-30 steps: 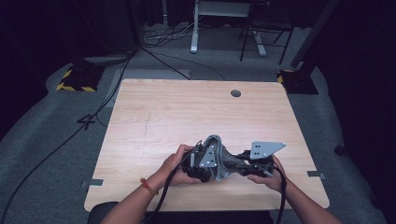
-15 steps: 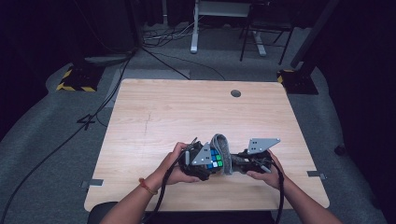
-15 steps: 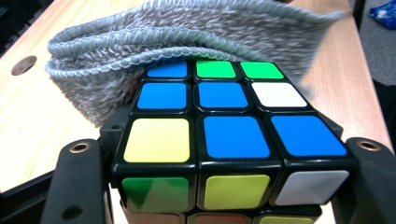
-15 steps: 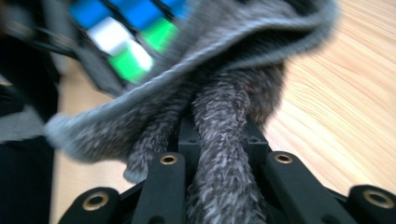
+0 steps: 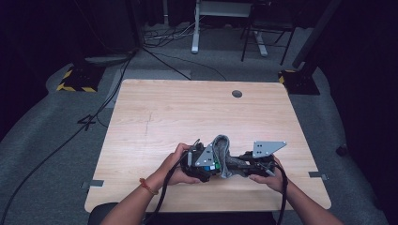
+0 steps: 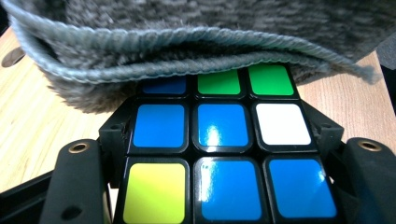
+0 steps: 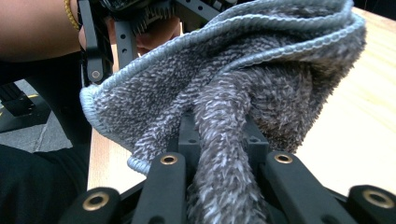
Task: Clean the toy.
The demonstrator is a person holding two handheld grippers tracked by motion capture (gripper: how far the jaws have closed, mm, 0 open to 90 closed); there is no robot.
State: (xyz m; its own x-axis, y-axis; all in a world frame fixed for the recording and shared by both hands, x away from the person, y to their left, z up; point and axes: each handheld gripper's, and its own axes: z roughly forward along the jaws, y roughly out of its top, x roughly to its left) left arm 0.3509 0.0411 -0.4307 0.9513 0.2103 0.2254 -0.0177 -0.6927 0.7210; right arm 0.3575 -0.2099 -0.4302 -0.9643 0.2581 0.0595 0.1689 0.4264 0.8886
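On the wooden table (image 5: 155, 117), close to your edge, your left gripper (image 5: 202, 165) is clamped on a puzzle cube (image 6: 219, 154) while your right gripper (image 5: 244, 165) pinches a bunched grey cloth (image 7: 243, 93) draped over the cube's far side. You look to be mid-wipe; next, drag the cloth across the coloured face, keeping both grips firm.

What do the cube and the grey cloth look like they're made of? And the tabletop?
Cube: likely hard plastic, a black frame with glossy coloured tiles; light glints off the blue ones.
Cloth: soft looped pile like microfibre or terry, matte, with a stitched ribbed hem; it bunches easily.
Table: pale wood-grain top, smooth, possibly laminate rather than solid wood; the look leaves that open.
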